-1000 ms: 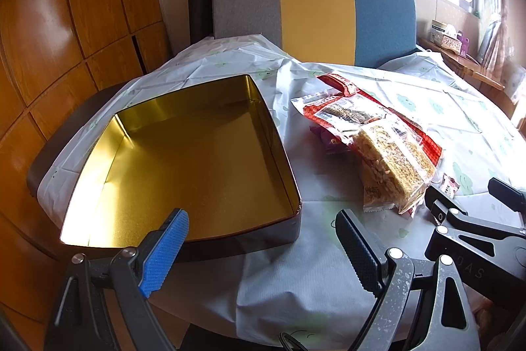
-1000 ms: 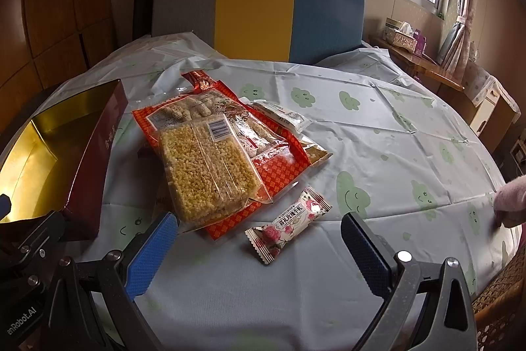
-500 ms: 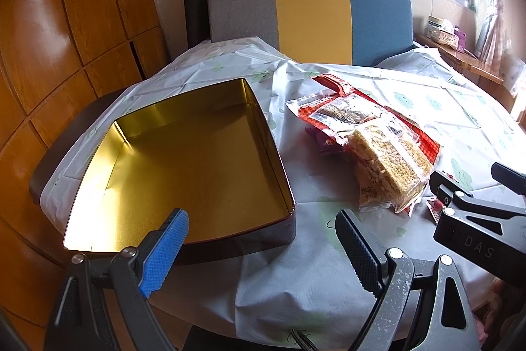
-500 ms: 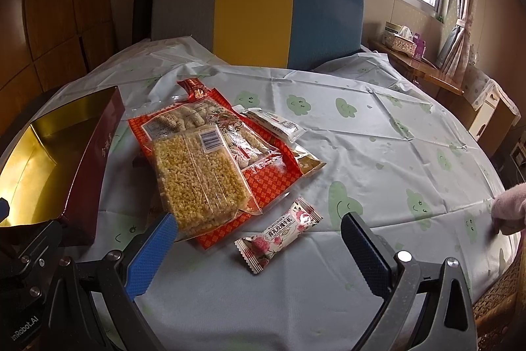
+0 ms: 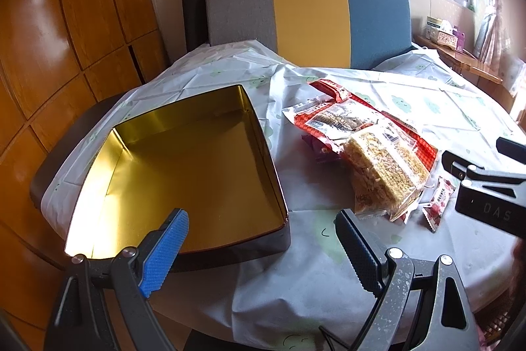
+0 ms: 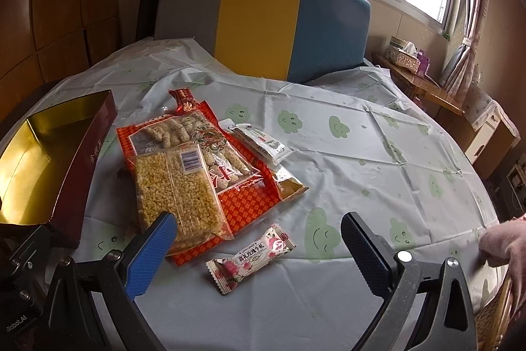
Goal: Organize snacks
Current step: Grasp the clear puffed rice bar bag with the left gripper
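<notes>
An empty gold-lined tin with dark red walls stands on the table's left. To its right lies a pile of snacks: a clear pack of yellow puffed-rice cake on a red checkered bag, a white sachet and a brown-gold packet. A small pink rose-print candy lies nearest. My left gripper is open and empty over the tin's near right corner. My right gripper is open and empty, just above the pink candy.
A round table under a white cloth with green clouds. A grey, yellow and blue chair back stands behind it. Wooden panels are on the left, a side table with a tissue box on the right.
Both grippers have drawn back and risen slightly, so the tin and snacks sit a little farther away. Both stay open. Nothing on the table has moved.
</notes>
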Tool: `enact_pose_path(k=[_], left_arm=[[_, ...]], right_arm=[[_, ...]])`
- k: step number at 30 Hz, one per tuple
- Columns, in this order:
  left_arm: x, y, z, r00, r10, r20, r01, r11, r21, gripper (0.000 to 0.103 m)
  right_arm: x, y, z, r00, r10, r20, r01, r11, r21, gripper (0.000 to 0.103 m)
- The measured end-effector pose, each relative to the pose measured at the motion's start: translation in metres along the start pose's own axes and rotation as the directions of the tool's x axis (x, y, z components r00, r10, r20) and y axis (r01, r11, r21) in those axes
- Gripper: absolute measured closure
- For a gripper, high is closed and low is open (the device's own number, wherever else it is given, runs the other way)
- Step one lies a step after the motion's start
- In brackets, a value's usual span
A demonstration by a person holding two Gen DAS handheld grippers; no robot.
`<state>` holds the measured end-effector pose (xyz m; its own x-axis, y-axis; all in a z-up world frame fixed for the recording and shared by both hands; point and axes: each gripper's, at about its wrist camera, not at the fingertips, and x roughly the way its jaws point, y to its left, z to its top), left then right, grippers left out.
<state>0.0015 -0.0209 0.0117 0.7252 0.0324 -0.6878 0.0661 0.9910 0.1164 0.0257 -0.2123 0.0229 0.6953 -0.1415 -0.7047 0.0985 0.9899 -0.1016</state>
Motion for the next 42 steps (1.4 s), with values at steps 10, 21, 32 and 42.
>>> enact_pose_path(k=[10,21,32,42], left_arm=[[-0.001,-0.008,0.005,1.0,-0.02,0.0,0.02,0.999,0.025,0.012],[0.01,-0.022,0.024,0.992,-0.114,-0.05,0.115,0.993,0.018,0.024],[0.055,-0.072,0.057,0.919,-0.318,-0.234,0.308,0.948,-0.079,0.039],[0.09,-0.102,0.074,0.927,-0.239,-0.288,0.222,0.971,-0.091,0.009]], right_arm=[[0.007,-0.032,0.033,0.999,0.049,-0.022,-0.05,0.998,-0.023,0.001],[0.046,-0.089,0.062,0.998,0.012,-0.055,-0.015,0.998,-0.057,0.001],[0.086,-0.124,0.054,0.982,0.036,-0.183,-0.025,0.997,0.066,0.008],[0.087,-0.12,0.055,0.98,0.064,-0.188,-0.053,0.997,0.059,0.008]])
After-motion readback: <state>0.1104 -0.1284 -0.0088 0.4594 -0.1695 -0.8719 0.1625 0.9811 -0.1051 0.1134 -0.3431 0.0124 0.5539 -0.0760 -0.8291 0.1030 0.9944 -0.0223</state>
